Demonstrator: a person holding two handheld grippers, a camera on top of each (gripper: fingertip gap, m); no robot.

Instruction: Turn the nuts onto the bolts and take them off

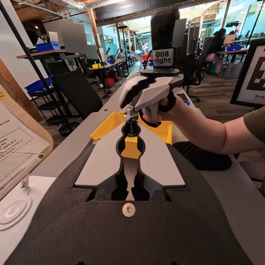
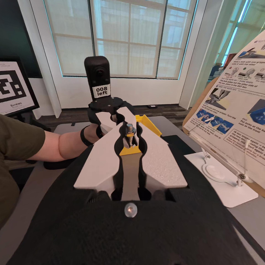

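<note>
My left gripper [image 1: 131,124] is shut on the lower end of a steel bolt [image 1: 130,129] and holds it upright above a yellow bin [image 1: 109,129]. A hex nut [image 1: 130,116] sits on the thread near the bolt's top. My right gripper [image 1: 129,108] comes down from above and its tips close at the nut's top edge. In the right wrist view the nut [image 2: 132,130] and bolt end [image 2: 129,126] sit in the front notch of my right gripper [image 2: 129,124], with the left gripper [image 2: 129,144] below it. How tightly the pads press is blurred.
The yellow bin [image 2: 147,124] stands on a grey table [image 1: 222,186]. An instruction board on a white stand [image 2: 229,114] is beside it. A black wrist pad [image 1: 200,156] and the person's forearm [image 1: 215,133] lie to the right. A framed marker sign [image 2: 12,88] stands behind. The grippers are tip to tip, or close to it.
</note>
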